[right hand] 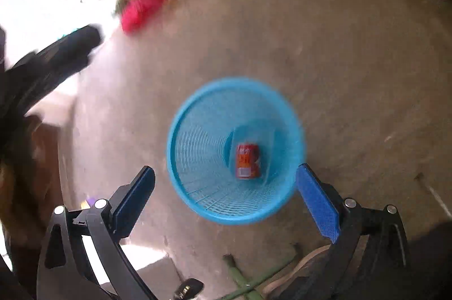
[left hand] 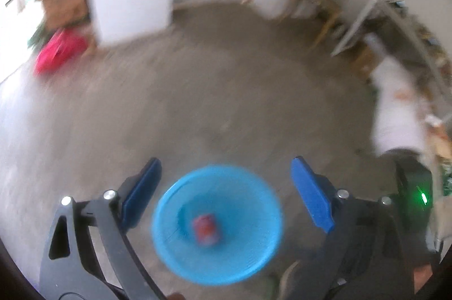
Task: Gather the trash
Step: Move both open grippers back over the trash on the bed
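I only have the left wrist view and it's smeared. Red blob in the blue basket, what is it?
Observer: In the right wrist view it's a red and orange drink can, lying on its side at the bottom of the blue plastic mesh basket.
Operator: Right tongs holding anything?
Observer: No, the right tongs are open and empty.
Operator: Anything else in the basket?
Observer: No. That view shows only the can inside.
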Motion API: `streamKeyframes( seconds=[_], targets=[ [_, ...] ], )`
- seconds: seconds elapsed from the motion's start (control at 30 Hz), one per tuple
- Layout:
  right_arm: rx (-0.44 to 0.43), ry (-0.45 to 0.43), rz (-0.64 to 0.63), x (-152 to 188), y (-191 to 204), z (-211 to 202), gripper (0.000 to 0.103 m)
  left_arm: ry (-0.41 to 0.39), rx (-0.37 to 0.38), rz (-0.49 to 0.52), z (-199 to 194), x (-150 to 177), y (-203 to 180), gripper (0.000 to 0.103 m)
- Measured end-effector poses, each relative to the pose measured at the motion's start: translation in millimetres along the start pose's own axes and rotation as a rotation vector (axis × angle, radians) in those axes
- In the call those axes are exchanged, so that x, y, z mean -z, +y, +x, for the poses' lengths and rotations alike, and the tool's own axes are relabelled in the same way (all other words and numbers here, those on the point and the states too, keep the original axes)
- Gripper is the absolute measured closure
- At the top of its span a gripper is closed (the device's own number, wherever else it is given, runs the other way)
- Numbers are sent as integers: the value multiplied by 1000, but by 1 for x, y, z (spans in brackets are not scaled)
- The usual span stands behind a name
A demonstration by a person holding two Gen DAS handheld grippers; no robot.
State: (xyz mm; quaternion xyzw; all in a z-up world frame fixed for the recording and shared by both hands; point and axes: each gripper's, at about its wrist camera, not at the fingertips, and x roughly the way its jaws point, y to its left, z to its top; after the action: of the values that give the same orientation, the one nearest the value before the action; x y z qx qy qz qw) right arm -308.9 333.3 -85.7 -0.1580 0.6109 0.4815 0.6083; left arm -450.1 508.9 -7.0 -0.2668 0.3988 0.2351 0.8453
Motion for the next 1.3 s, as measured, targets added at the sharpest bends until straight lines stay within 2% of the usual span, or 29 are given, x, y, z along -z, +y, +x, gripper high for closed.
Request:
streamKeyframes(
  seconds=[0.03,0.1,0.17,0.23,0.27,0.37,0.4,0.53,0.63,0.77,0.93,1.03,1.07,1.2,1.3],
  targets=[
    [27,-70,10,8,-15,-40,6,-25,36,33,-6,-13,-22,14],
    [72,-149,34,22,-36,-86,6,-64,128,112,-14,-38,-75,13],
    [143,-232,85,37,-69,-141,6,-75,235,201,-14,-58,-137,13],
    [234,-301,149,58,-106,-191,6,-70,311,277,-9,-69,-191,12],
    [272,-324,177,69,-119,-210,6,-53,362,323,-3,-74,-230,11],
    [372,-391,256,103,-163,-262,6,-12,470,434,9,-76,-316,11],
    [401,-409,291,120,-180,-282,6,11,522,500,16,-75,-360,11],
    [448,-464,417,176,-233,-332,6,103,685,661,42,-64,-478,11],
    [493,-499,506,217,-269,-365,6,194,798,737,68,-63,-555,11],
    [541,-518,587,254,-306,-383,6,258,812,833,103,-65,-635,11],
    [531,-555,673,285,-340,-392,6,368,838,916,147,-68,-718,11],
    [524,-556,688,291,-350,-391,6,467,873,956,167,-71,-755,11],
    [519,-557,692,291,-353,-390,6,478,870,968,172,-71,-763,11],
    [498,-561,712,295,-362,-391,6,529,802,1056,203,-59,-799,11],
    [494,-567,726,301,-367,-393,6,586,794,1082,222,-53,-813,11]
  ],
)
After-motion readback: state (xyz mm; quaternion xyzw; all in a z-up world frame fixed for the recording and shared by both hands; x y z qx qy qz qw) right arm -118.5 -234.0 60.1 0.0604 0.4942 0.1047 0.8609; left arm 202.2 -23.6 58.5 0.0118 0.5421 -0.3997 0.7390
